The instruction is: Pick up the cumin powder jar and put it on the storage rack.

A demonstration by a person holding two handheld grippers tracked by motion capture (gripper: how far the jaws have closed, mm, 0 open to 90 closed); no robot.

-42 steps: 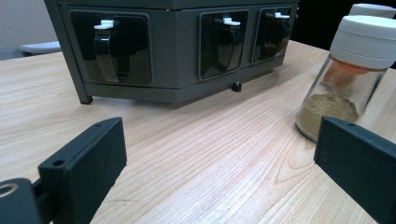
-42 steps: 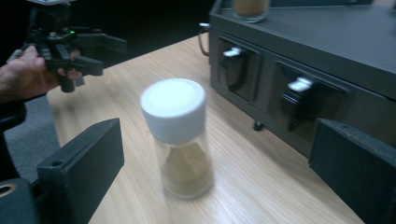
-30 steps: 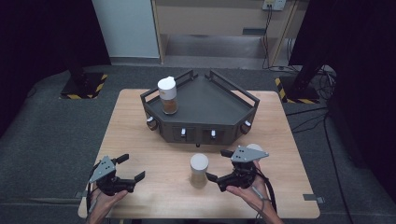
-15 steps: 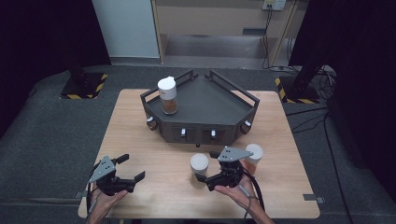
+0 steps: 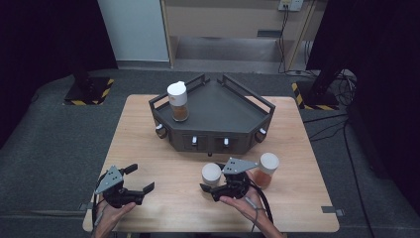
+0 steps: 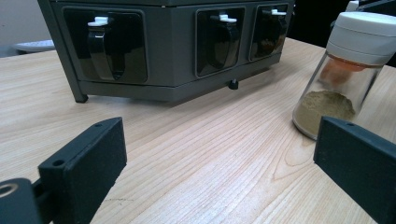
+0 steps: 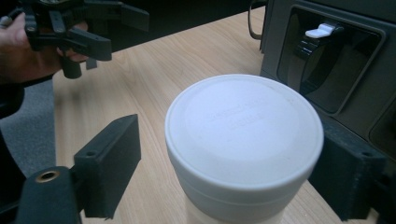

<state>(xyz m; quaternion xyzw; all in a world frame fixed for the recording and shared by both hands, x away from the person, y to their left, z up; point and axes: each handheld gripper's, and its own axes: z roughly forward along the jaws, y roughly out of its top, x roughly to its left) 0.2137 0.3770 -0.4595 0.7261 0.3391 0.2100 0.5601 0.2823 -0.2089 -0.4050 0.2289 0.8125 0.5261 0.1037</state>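
A white-lidded jar (image 5: 211,173) of tan powder stands on the wooden table (image 5: 163,163) in front of the dark rack (image 5: 218,116). My right gripper (image 5: 214,187) has its jaws around this jar (image 7: 243,140). They have just been closing, and a narrow gap still shows beside the near pad (image 7: 112,161). A second jar (image 5: 267,168), with orange-brown contents, stands just right of that gripper. A third jar (image 5: 177,101) sits on the rack's top at the left. My left gripper (image 5: 133,184) rests open at the table's front left, and its own view shows the tan jar (image 6: 338,79) ahead on the right.
The rack's front face holds several dispenser slots with white levers (image 6: 100,21). The left gripper in a hand (image 7: 84,28) shows far off in the right gripper view. Dark floor surrounds the table, with stand bases (image 5: 89,91) at the back corners.
My right gripper has moved left to the white-lidded jar and narrowed its jaws around it, uncovering the second jar at its right. The left gripper has stayed in place.
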